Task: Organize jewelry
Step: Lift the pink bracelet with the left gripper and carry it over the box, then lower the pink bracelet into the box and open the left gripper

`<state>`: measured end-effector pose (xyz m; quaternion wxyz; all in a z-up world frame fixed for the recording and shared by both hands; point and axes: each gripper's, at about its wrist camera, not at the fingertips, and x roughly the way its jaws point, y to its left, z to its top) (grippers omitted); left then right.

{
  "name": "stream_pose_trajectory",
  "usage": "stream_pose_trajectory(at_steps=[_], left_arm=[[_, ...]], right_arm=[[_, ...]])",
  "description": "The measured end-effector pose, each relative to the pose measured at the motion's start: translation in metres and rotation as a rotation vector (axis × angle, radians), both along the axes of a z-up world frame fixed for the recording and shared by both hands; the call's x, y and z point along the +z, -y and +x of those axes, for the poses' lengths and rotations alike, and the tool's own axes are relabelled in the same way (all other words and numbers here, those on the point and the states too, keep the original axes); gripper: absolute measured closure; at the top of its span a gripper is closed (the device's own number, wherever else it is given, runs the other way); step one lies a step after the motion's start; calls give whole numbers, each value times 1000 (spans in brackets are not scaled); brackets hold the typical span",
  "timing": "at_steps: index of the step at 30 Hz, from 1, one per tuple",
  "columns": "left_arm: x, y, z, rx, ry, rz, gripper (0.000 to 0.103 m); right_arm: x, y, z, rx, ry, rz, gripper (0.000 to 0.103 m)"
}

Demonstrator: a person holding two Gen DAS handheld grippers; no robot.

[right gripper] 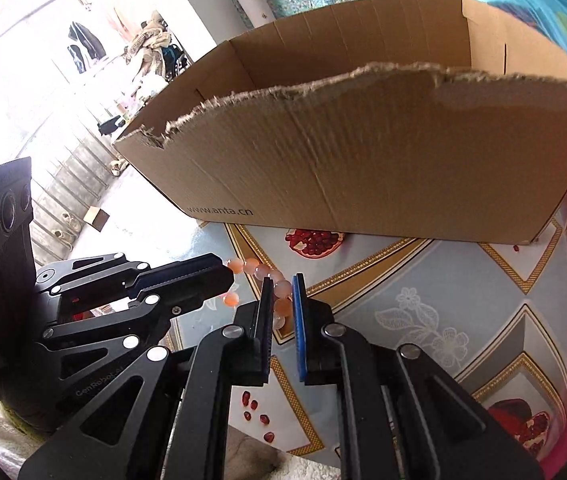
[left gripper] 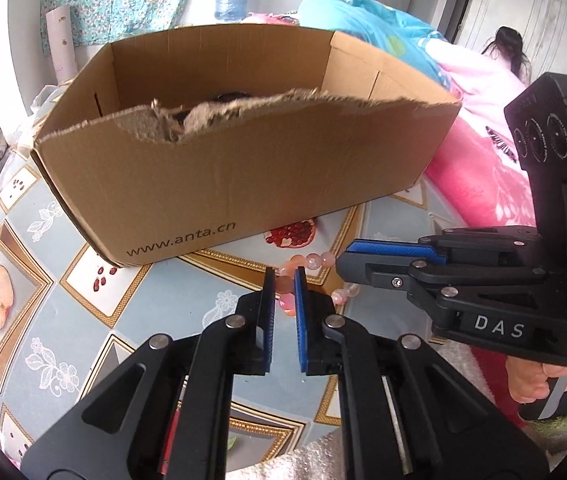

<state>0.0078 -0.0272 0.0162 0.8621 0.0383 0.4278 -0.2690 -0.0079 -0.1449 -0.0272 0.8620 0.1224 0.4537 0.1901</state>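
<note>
A pink and orange bead bracelet (left gripper: 310, 261) hangs stretched between both grippers just above the fruit-patterned tablecloth, in front of a brown cardboard box (left gripper: 243, 168). My left gripper (left gripper: 284, 280) is shut on one side of the bracelet. My right gripper (left gripper: 341, 266) comes in from the right and is shut on the other side. In the right wrist view the right gripper (right gripper: 282, 286) pinches the beads (right gripper: 261, 270) and the left gripper (right gripper: 229, 276) holds their far end. The box (right gripper: 363, 168) has a torn front rim.
The box reads www.anta.cn and holds something dark inside, mostly hidden. A pink blanket (left gripper: 483, 184) and bedding lie right of the table. The tablecloth (right gripper: 443, 300) extends right of the grippers. A person (left gripper: 509, 50) stands at the far right.
</note>
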Motion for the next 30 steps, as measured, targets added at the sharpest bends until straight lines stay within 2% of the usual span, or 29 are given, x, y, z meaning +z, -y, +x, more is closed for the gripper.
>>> stream_pose_trajectory(at_steps=[8,11,14,18,22,25,30], left_arm=[[83,-10,-7,-135,65,-178,95],[108,-9,11,-172,85,-208,95],[120,-4,44,-187,60,-212,95],[108,16,103,-182,-44,-150,95],[71,32,153,-181,-211,-71,95],[46,41,173,-185,-315,-31,95],[21,55,193,-186,-422,8,94]], right_arm=[[80,17,-22,22,137,7,93],[109,27,-8,47,170,17,93],[124,35,23,76,148,16,93],[118,38,74,110,46,-9,93],[85,38,124,142,-124,-54,93],[59,33,145,164,-225,-113,93],[41,30,160,188,-296,-193,93]])
